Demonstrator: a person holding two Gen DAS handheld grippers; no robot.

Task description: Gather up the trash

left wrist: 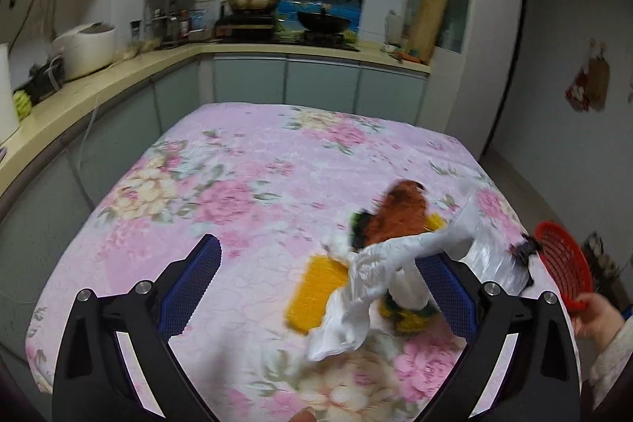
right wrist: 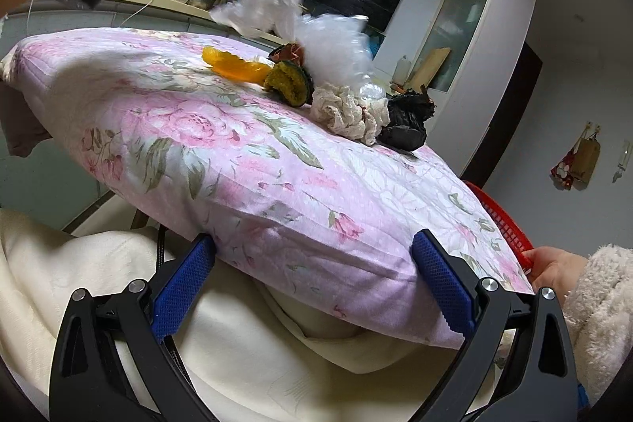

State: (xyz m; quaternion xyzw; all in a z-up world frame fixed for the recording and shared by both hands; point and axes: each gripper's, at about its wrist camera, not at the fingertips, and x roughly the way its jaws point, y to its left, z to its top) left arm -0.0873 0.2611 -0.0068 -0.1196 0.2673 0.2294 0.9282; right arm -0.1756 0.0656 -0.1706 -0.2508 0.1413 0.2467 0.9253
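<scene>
Several scraps lie clustered toward the right edge of the counter (left wrist: pixel 245 161): a yellow sponge (left wrist: pixel 316 289), a brown wrapper (left wrist: pixel 399 216), a white bag (left wrist: pixel 368 287), a cream cloth (right wrist: pixel 348 113), a black wad (right wrist: pixel 407 123) and a green scourer (right wrist: pixel 287 78). Your left gripper (left wrist: pixel 316 287) hangs released over the pile, the white bag draped across its right finger but not clamped. Your right gripper (right wrist: pixel 312 287) is spread wide at the near edge, holding nothing. A hand (right wrist: pixel 550 267) holds the red basket (left wrist: pixel 563 263) just off the right edge; its inside is too blurred to tell what it holds. By the look of it, nearly all the collecting remains.
</scene>
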